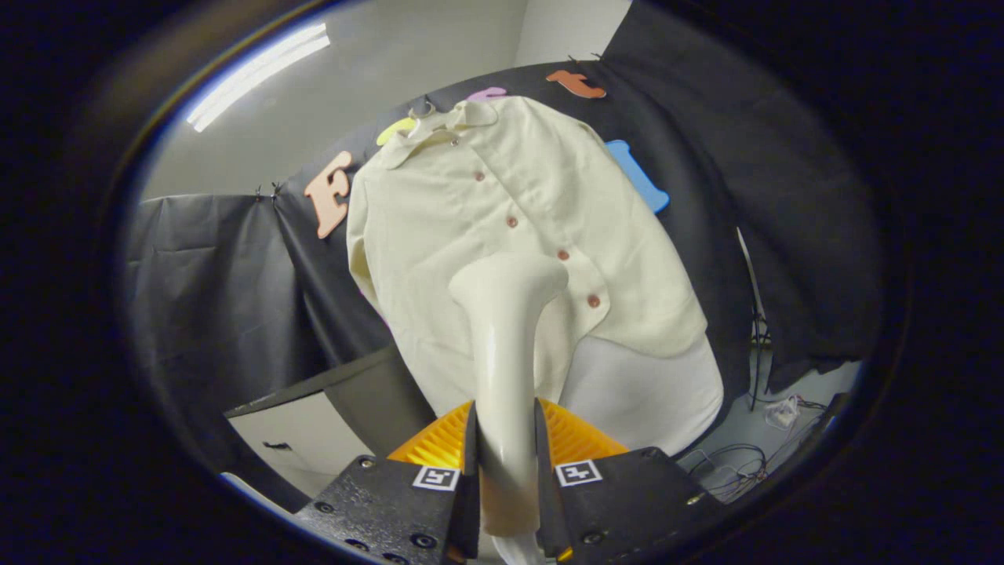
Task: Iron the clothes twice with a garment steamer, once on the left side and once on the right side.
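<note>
Tool (pixel 506 447) fingers are clenched on the handle of the cream garment steamer (pixel 506 329), whose head lies against the shirt (pixel 518 227) hanging on the booth wall just ahead, near the button row low on the front. For a good pass, I judge the head should stay flat on the fabric and travel slowly along one side.

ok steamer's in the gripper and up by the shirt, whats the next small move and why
Probably a slow stroke along the shirt with the steamer. The gripper is shut on its handle, and its head sits low on the shirt front, beside the button row, with plenty of cloth beyond it.
</note>
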A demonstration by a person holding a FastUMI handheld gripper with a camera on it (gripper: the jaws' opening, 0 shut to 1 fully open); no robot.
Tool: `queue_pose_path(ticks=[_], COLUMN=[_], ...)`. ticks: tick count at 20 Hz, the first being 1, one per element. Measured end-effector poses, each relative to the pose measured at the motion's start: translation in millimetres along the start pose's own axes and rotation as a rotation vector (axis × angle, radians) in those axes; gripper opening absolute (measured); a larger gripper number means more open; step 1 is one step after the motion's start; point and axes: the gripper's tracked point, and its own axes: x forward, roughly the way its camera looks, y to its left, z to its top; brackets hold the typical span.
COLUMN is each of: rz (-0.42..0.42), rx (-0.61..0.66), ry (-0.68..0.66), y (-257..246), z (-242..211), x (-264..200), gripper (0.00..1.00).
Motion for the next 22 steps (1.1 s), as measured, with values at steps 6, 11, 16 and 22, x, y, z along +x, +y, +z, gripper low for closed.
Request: queue_pose_path(ticks=[6, 11, 16, 22], rz=[-0.037, -0.074, -0.105, -0.093], rx=[-0.089, -0.097, -0.121, -0.096], ry=[-0.083, -0.147, -0.173, -0.199], y=[-4.5, -9.7, -13.7, -13.5], z=[94.4, 168.4, 211.7, 230.1], x=[18.7, 60.2, 101.2, 133.5], gripper=[0.30, 0.30, 0.30, 0.30])
